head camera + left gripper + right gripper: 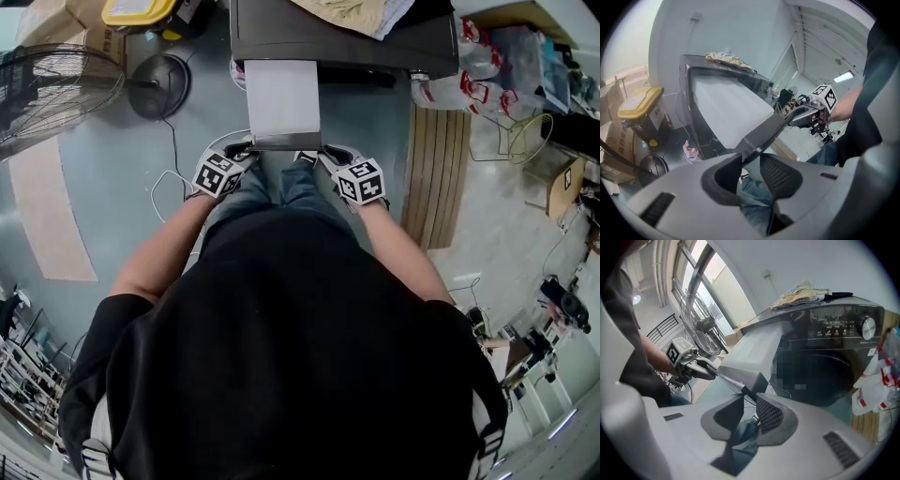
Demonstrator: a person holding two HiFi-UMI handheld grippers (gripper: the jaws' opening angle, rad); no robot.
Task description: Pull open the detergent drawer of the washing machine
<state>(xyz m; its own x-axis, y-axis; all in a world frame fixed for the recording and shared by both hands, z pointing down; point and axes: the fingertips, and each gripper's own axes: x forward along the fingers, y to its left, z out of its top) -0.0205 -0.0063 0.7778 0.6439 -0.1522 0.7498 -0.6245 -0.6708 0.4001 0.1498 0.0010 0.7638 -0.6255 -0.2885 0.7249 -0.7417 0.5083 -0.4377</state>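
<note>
Detergent drawer (281, 98) stands far out of washing machine (825, 357), toward person: white tray, dark front panel (284, 142)

Likely light, rigid plastic on slides; smooth face, slippery; may bind if pulled skew

Best hold: front panel's two end corners, even pull

Left gripper (751, 159): jaws parted, panel's left corner between tips, seemingly not clamped

Right gripper (750, 398): same at right corner

Control panel (834, 331) print too small to read; no brand legible
</note>
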